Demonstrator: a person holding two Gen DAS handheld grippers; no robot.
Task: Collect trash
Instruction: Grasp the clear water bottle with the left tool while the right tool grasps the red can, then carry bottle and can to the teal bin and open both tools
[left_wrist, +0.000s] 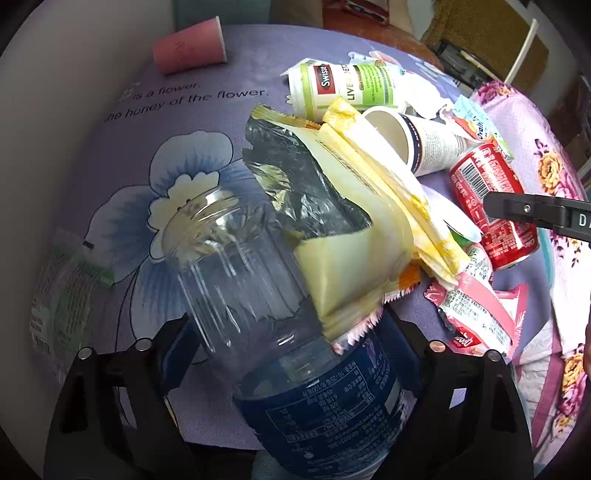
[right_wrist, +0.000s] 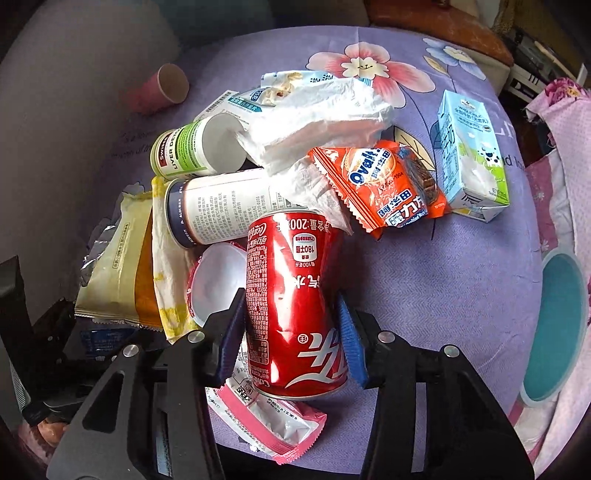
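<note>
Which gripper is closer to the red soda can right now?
Right. The right gripper straddles the red soda can, fingers on both sides. The left gripper is across the pile, around the clear plastic bottle.

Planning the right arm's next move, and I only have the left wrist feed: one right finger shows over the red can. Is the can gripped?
Observer: Looks so. In the right wrist view the red can sits between the blue pads of the right gripper, and both pads touch its sides.
Operator: Any trash to the right of the can that I'm missing?
Observer: A milk carton on the purple cloth, beside the orange Ovaltine packet.
Operator: Pink cup, anything inside?
Observer: The pink cup lies on its side with its mouth toward the camera; it looks empty.
</note>
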